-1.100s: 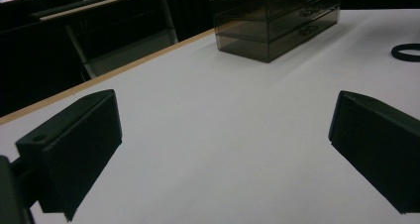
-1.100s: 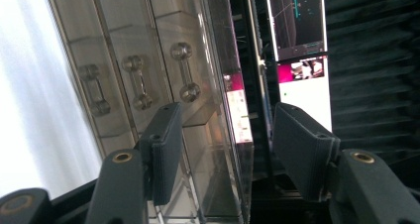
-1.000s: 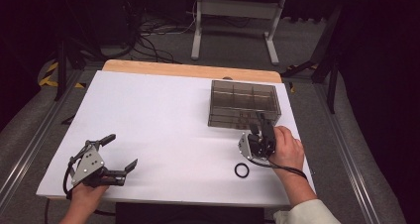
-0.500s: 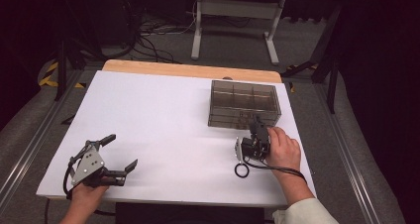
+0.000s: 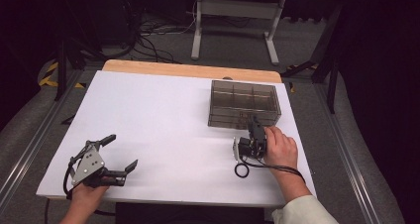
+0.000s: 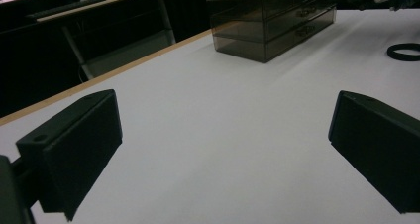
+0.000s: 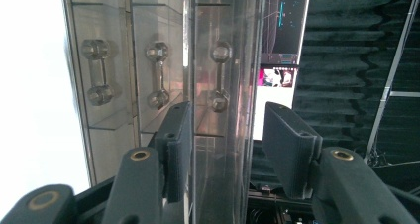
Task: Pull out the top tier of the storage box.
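Now we bring the right gripper (image 5: 253,127) to the smoky drawer box (image 5: 242,104). Its fingers (image 7: 177,144) have just been closing, half-narrowed, and the top drawer's handle (image 7: 219,75) sits just beyond them, ungripped, likely for a pull. Meanwhile the left gripper (image 5: 118,153) rests on the tabletop (image 5: 148,115), fingers wide, with the black ring (image 5: 241,170) well apart.

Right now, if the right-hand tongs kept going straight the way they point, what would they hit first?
The right tongs would probably meet the smoky clear drawer box first: its front, with the drawer handles, stands just ahead of the half-open jaws. Exact depth is hard to judge.
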